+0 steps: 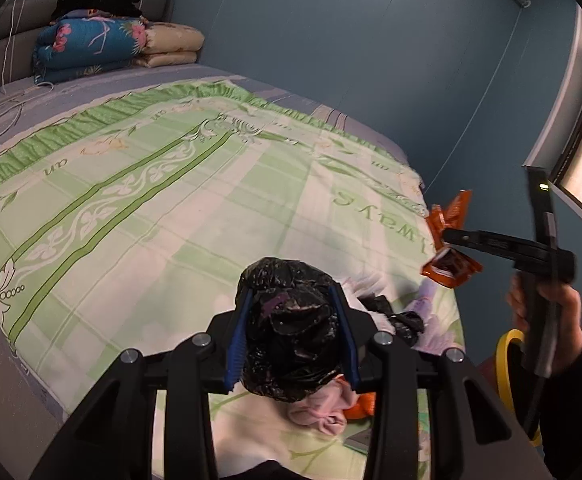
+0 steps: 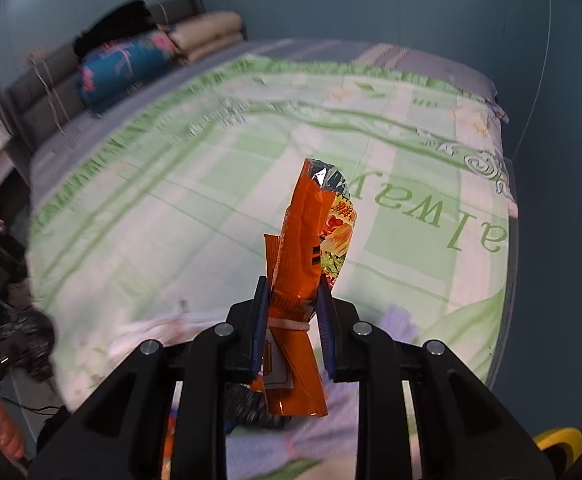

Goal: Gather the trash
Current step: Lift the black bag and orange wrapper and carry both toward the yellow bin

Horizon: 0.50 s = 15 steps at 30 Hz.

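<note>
Left gripper (image 1: 291, 336): fingers pinched a crumpled black trash bag (image 1: 291, 320), held above the bed's near end.
Right gripper (image 2: 293, 320): fingers clamped an orange snack wrapper (image 2: 303, 264), lifted over the bed (image 2: 171, 208).
Far end: folded quilts (image 1: 91, 44) stacked by the headboard.

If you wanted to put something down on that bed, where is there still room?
The wide middle of the green quilt is bare, from the folded bedding stack at the headboard down to the word "always". It is crowded at the near corner: black bag scraps, pink cloth and an orange wrapper lie beneath the hand-held grippers.
</note>
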Motion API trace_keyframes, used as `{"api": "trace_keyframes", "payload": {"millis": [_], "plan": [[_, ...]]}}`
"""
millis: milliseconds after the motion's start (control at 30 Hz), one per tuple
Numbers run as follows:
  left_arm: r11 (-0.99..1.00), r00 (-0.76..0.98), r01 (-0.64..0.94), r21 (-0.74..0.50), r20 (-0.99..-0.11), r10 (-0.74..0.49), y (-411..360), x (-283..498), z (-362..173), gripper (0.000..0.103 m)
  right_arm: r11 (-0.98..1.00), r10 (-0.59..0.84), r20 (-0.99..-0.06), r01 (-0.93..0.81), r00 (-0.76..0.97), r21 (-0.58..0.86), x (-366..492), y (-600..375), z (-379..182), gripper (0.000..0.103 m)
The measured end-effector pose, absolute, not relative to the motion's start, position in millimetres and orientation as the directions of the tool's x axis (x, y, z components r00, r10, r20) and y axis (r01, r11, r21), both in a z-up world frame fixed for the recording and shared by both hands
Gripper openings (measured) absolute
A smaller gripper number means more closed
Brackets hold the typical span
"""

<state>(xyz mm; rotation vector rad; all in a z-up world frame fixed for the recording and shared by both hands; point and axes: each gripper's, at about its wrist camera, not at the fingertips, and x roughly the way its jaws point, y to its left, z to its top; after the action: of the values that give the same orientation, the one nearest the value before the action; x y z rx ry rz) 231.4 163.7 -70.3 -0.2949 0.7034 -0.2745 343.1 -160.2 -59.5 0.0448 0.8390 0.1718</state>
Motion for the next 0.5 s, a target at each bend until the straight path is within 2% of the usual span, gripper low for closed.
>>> {"api": "trace_keyframes", "payload": {"millis": [200,500], "plan": [[0.921,0.749,0.209,-0.329,-0.551,-0.367,132,216,-45,0.036,0.976,0.216,-0.619,-0.166,0.755,0.138,251,-191,0,0.022],[0.902,0.742,0.326,-0.282,-0.515,-0.429,62,192,-9,0.036,0.975,0.213,-0.506,-0.148,0.836,0.165,136,-240,39,0.022]]}}
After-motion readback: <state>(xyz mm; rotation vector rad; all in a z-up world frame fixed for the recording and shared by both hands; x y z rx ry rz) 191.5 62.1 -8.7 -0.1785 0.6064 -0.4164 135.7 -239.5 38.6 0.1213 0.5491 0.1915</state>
